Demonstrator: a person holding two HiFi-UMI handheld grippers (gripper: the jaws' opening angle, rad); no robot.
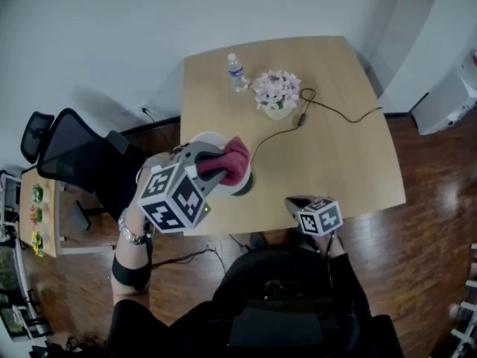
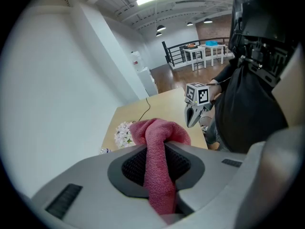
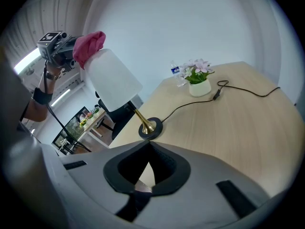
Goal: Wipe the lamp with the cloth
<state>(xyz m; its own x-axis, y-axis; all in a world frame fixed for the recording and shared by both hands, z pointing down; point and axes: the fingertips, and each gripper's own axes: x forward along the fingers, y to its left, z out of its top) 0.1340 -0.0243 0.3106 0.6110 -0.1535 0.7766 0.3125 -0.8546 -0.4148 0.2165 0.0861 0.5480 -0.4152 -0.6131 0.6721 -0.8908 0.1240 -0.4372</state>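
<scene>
The wiping step was under way. The left gripper (image 1: 215, 167) had its jaws clenched on the pink cloth (image 1: 233, 159), a fold of it bunched beyond the tips. In the right gripper view the cloth lay against the top rim of the white shade of the lamp (image 3: 112, 80). The lamp stood on its brass stem near the left front edge of the worktop (image 1: 335, 148). The right gripper (image 1: 299, 206) hung at the near edge, jaws together and empty, well apart from the lamp.

The next move probably called for drawing the cloth down and round the shade with light pressure, so the lamp would not tip.

No brand or writing was legible. The label on the bottle (image 1: 236, 72) was too small to read.
</scene>
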